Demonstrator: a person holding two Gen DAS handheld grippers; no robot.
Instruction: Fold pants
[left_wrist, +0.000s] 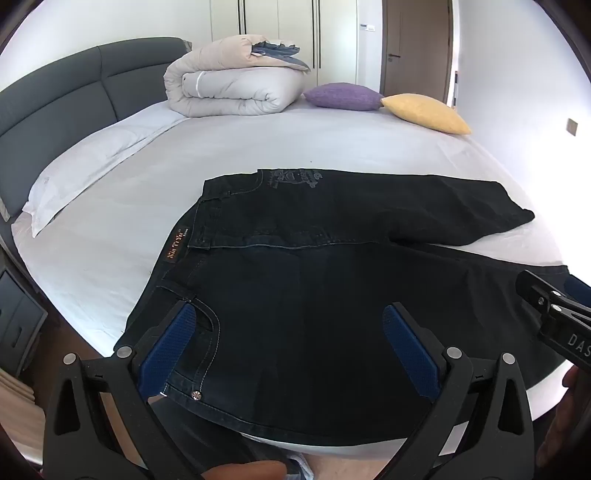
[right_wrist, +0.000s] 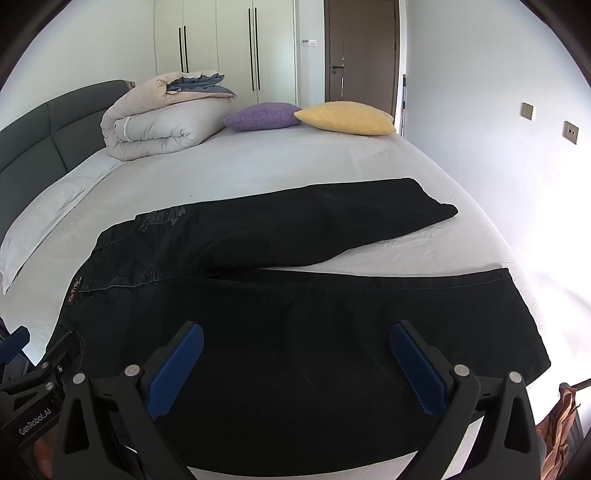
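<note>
My left gripper (left_wrist: 290, 334) is wide open, with its blue pads (left_wrist: 168, 345) far apart and nothing between them; it hangs over the waist part of the pants (left_wrist: 332, 266), near the front pocket with the small metal rivet (left_wrist: 195, 396). My right gripper (right_wrist: 297, 356) is also fully open and empty, and it hangs over the nearer leg of the pants, more toward the hem side. The pants are dark, almost black jeans, and they lie flat on the white bed sheet (left_wrist: 240, 147), with the waistband to the left and the two legs going to the right. The farther leg lies at an angle away from the nearer one, so a narrow wedge of sheet shows between them. At the far end of the bed I see a folded duvet (left_wrist: 229, 81), a purple cushion (left_wrist: 341, 96) and a yellow cushion (left_wrist: 426, 112) just beside it. A white pillow (left_wrist: 92, 173) lies along the grey headboard (left_wrist: 55, 96) on the left.
</note>
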